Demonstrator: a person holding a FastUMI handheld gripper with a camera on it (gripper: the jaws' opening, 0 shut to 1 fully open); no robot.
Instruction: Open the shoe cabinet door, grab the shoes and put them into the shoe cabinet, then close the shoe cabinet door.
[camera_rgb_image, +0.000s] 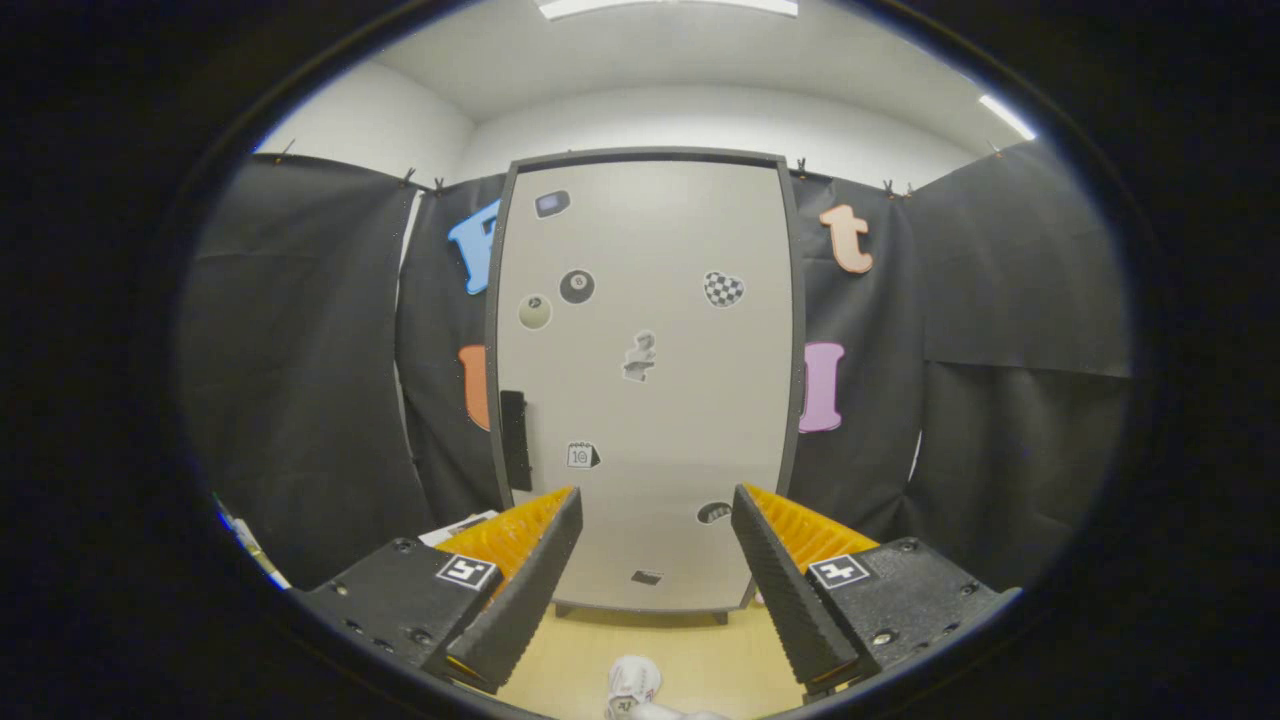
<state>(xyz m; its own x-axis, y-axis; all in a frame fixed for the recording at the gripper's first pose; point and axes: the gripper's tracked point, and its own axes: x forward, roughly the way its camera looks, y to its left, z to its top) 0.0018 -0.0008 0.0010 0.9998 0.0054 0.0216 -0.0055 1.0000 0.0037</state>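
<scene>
The tongs stand wide apart with nothing between them, two black ribbed fingers backed in orange plastic, aimed at the closed cabinet. Just below and between their near ends lies a white shoe, only partly seen, on the pale wooden floor.

Beyond the fingers stands the tall light-grey shoe cabinet door with a dark frame, shut and dotted with small stickers. A black vertical handle sits on its left edge, a little above the left finger's tip.

The door is not yet opened, so that is likely the step in hand. The risks, as I judge them: the handle is slim and lies flat against the panel, so the fingers could close short of it or slip off as the door swings. The shoe lies on the floor in front of the door, apparently near its swing path, and might be knocked or caught by it. A crooked pull could also rock the cabinet on its short feet.

Black cloth walls the booth on both sides, with a white wall and ceiling lights above.
</scene>
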